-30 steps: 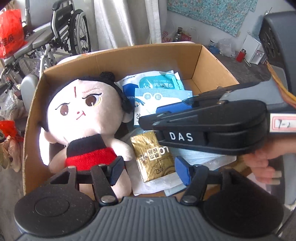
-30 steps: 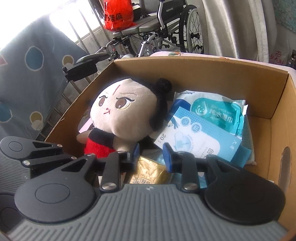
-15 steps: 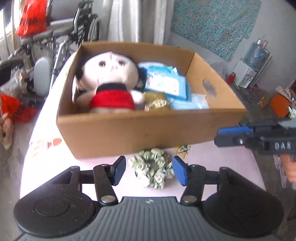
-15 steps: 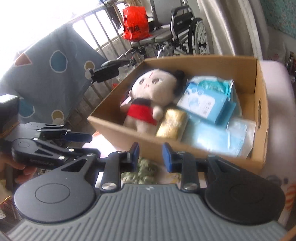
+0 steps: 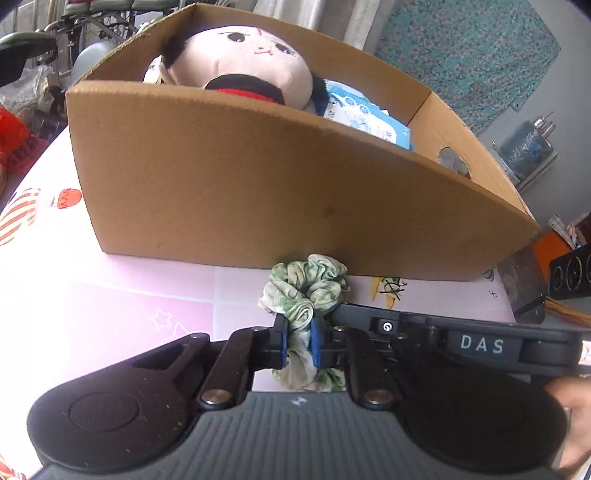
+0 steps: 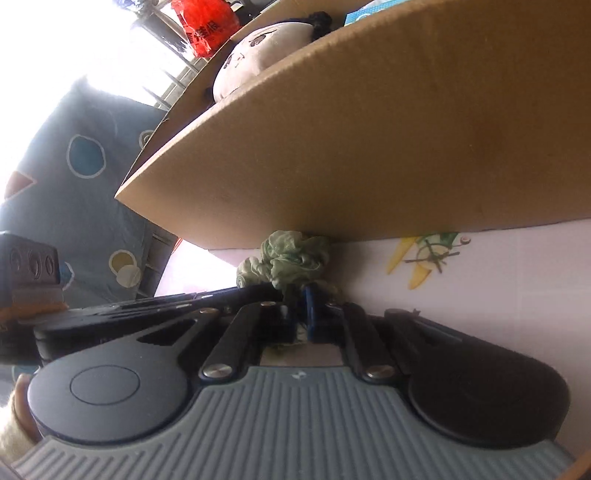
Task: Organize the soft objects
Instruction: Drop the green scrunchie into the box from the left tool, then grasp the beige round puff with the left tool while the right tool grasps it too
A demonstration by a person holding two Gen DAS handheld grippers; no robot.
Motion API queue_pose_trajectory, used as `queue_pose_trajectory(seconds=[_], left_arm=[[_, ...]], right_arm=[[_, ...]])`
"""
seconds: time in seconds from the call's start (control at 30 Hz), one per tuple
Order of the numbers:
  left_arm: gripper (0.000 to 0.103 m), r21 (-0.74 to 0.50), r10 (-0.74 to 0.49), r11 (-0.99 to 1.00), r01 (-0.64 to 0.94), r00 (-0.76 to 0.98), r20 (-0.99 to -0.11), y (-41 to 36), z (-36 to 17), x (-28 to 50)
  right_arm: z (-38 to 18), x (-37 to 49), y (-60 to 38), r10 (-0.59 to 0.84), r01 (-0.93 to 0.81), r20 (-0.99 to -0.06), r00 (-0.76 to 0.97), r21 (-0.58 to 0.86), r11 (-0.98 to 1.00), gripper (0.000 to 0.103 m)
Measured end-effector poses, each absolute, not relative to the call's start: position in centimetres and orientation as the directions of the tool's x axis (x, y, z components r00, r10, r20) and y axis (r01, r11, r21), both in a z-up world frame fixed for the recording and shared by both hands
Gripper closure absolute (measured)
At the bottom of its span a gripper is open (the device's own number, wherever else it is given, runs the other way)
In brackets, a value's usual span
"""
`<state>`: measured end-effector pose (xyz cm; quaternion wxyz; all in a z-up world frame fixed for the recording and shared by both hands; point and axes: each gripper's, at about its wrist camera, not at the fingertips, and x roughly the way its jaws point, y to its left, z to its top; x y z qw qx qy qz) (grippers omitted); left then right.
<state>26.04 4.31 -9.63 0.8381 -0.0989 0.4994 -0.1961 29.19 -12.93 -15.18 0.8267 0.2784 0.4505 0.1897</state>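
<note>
A green and white scrunchie (image 5: pixel 306 284) lies on the pink table right against the front wall of the cardboard box (image 5: pixel 240 184). My left gripper (image 5: pixel 298 341) is shut on the scrunchie. My right gripper (image 6: pixel 301 314) comes in from the right beside it, and its jaws are closed on the same scrunchie (image 6: pixel 291 258). In the box a plush doll (image 5: pixel 251 70) with a black and red top lies beside blue wet-wipe packs (image 5: pixel 365 118).
The pink table cover (image 5: pixel 129 295) has printed pictures. The box wall (image 6: pixel 406 147) rises close ahead of both grippers. A wheelchair, a red bag (image 6: pixel 203 26) and a patterned blue cloth (image 6: pixel 74 166) stand beyond the table.
Both grippers have left the box, dropped to the table in front of it and closed on the scrunchie, which lay free between my left fingers half a second ago.
</note>
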Motion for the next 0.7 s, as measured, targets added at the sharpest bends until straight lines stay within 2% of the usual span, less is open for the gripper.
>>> queue_pose_trajectory(seconds=[0.1,0.23,0.4,0.5,0.6,0.63,0.67,0.7], left_arm=[[0.091,-0.345,-0.441,0.895,0.281,0.448,-0.778,3.8,-7.9,24.4],[0.090,-0.360,-0.512,0.853,0.377,0.478,-0.713,3.0,-2.8,21.4],[0.089,-0.287,-0.561,0.813,0.507,0.549,-0.619,-1.5,2.9,23.0],[0.087,-0.225,-0.539,0.822,0.523,0.590,-0.601,-5.2,3.7,26.8],[0.078,-0.199,-0.475,0.859,0.473,0.587,-0.655,-8.0,1.8,31.1],[0.073,-0.194,-0.447,0.873,0.448,0.573,-0.687,-8.5,0.7,32.4],[0.061,-0.185,-0.415,0.888,0.421,0.561,-0.716,-8.9,-0.4,33.6],[0.056,-0.166,-0.388,0.900,0.404,0.563,-0.730,-9.2,-1.0,34.1]], right_arm=[[-13.7,27.1,-13.5,0.576,-0.102,-0.588,0.568,0.645,0.758,0.102],[-8.6,22.5,-15.8,0.603,-0.183,-0.454,0.656,0.679,0.711,0.102],[-3.0,23.0,-19.1,0.517,-0.206,-0.409,0.752,0.599,0.774,0.102],[-1.6,26.2,-21.6,0.407,-0.152,-0.449,0.795,0.502,0.851,0.102],[-2.8,30.6,-23.8,0.309,-0.044,-0.572,0.759,0.429,0.902,0.100],[-3.9,32.1,-24.3,0.292,-0.024,-0.617,0.730,0.405,0.914,0.099],[-4.8,33.0,-24.4,0.275,-0.012,-0.647,0.711,0.381,0.925,0.098],[-5.5,33.6,-24.4,0.251,0.010,-0.674,0.695,0.357,0.934,0.098]])
